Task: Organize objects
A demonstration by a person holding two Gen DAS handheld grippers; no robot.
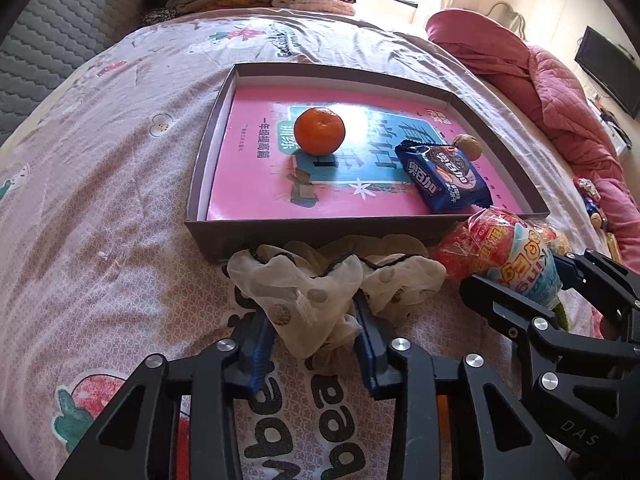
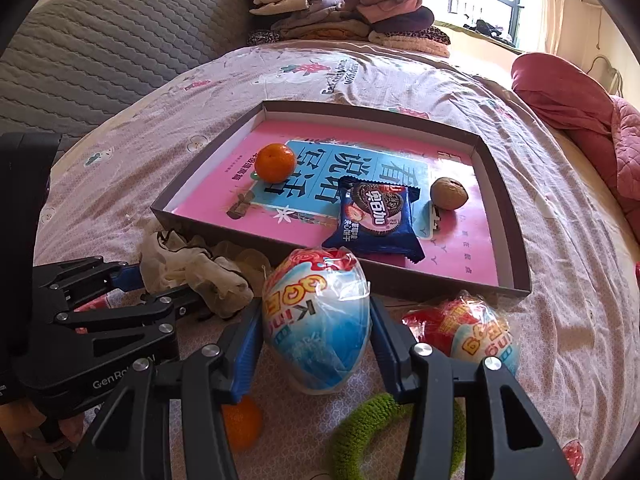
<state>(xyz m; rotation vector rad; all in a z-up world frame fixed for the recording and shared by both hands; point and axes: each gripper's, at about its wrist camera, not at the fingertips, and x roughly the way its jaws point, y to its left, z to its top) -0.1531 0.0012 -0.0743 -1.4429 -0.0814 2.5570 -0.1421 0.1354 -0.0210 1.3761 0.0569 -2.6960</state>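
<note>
A shallow grey box lies on the bed with a pink book inside it. On the book sit an orange, a blue cookie packet and a walnut. My left gripper is shut on a cream dotted scrunchie just in front of the box. My right gripper is shut on a wrapped egg-shaped toy near the box's front right corner.
A second wrapped egg, a green knitted ring and another orange lie on the bedspread near my right gripper. Folded clothes are piled at the far end. A red quilt lies on the right.
</note>
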